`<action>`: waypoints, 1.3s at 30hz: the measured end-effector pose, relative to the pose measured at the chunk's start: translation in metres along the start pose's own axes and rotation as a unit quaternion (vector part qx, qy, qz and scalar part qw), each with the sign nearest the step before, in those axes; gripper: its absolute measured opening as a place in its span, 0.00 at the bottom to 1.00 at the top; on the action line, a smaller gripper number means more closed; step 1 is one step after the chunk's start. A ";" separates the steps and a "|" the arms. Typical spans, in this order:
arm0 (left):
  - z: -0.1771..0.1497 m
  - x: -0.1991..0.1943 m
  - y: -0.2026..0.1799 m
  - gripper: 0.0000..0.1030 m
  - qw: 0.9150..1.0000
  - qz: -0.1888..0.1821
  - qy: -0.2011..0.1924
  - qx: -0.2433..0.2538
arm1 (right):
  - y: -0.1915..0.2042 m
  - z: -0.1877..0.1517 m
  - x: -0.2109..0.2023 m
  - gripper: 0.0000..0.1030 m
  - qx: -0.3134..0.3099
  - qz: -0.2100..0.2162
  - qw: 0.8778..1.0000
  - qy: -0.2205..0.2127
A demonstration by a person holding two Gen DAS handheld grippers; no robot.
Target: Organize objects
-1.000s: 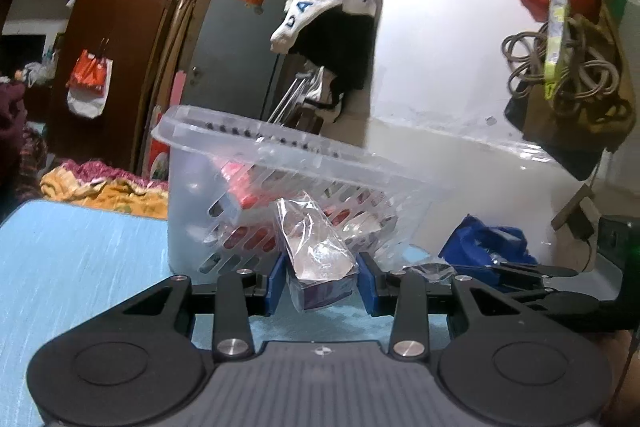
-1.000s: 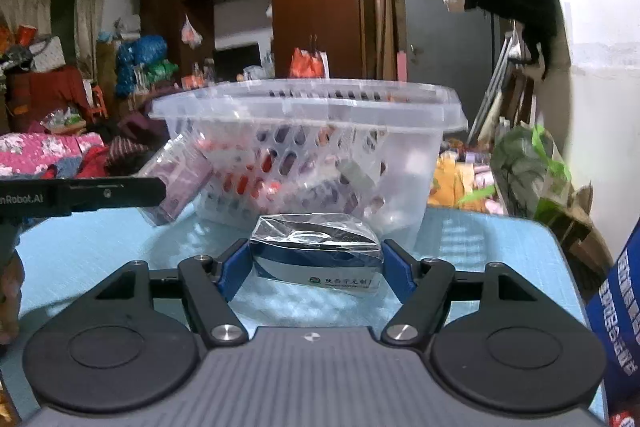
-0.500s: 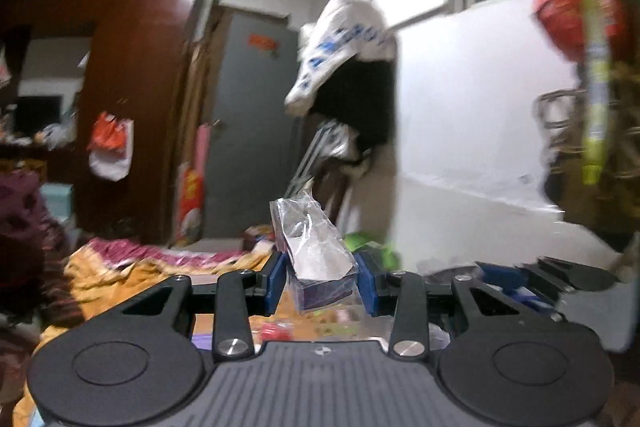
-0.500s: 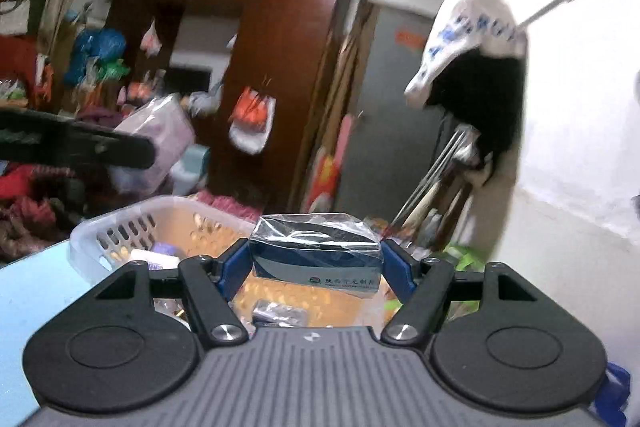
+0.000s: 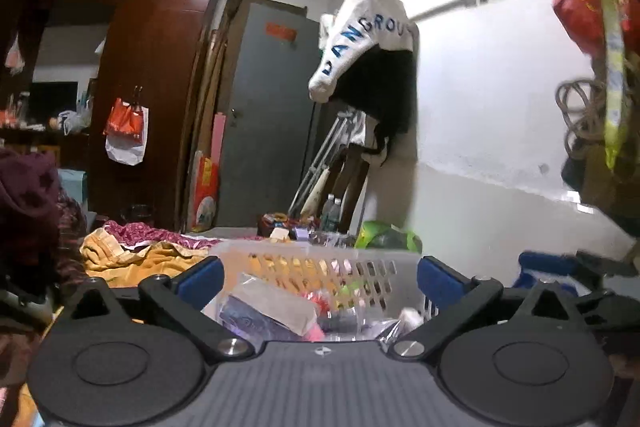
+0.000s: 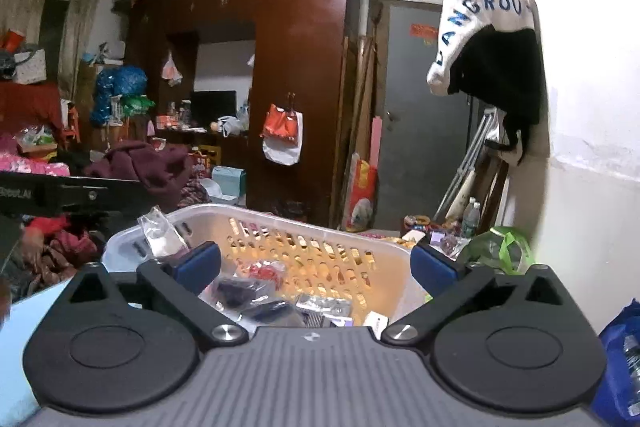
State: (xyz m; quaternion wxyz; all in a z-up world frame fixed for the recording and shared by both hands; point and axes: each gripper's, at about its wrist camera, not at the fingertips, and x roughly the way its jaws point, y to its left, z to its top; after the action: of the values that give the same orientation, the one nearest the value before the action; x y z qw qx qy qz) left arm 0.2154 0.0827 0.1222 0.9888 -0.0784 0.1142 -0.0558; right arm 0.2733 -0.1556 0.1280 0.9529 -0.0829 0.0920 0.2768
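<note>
The perforated plastic basket [image 6: 320,247] fills 12 o'clock in both views, with wrapped packets [image 5: 268,311] heaped inside. Both the left gripper [image 5: 318,273] and right gripper [image 6: 316,263] hover over it, jaws spread wide, gripping nothing. Risk: with 2 grippers crowding 1 rim, dropping lower could tip the basket.

Dark wardrobe [image 6: 296,87], grey door [image 5: 264,115], hanging cap [image 5: 360,39]
</note>
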 end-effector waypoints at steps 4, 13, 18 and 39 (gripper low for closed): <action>-0.001 -0.001 -0.010 1.00 0.999 0.014 0.031 0.033 | -0.001 -0.006 0.004 1.00 0.001 -0.006 0.999 0.044; -0.006 -0.018 -0.016 1.00 0.997 0.033 0.045 0.055 | -0.021 -0.013 -0.004 1.00 0.065 -0.034 0.996 0.057; -0.014 -0.024 -0.017 1.00 0.995 0.050 0.054 0.066 | -0.016 -0.022 -0.015 1.00 0.059 -0.036 0.996 0.052; -0.023 -0.025 -0.026 1.00 0.991 0.077 0.062 0.085 | -0.009 -0.035 -0.016 1.00 0.052 -0.028 0.996 0.063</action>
State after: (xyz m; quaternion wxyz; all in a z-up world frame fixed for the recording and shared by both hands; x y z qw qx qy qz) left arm 0.1835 0.0568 0.1096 0.9842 0.0189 0.1760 0.0061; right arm 0.2606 -0.1786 0.0983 0.9556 -0.0530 0.1638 0.2394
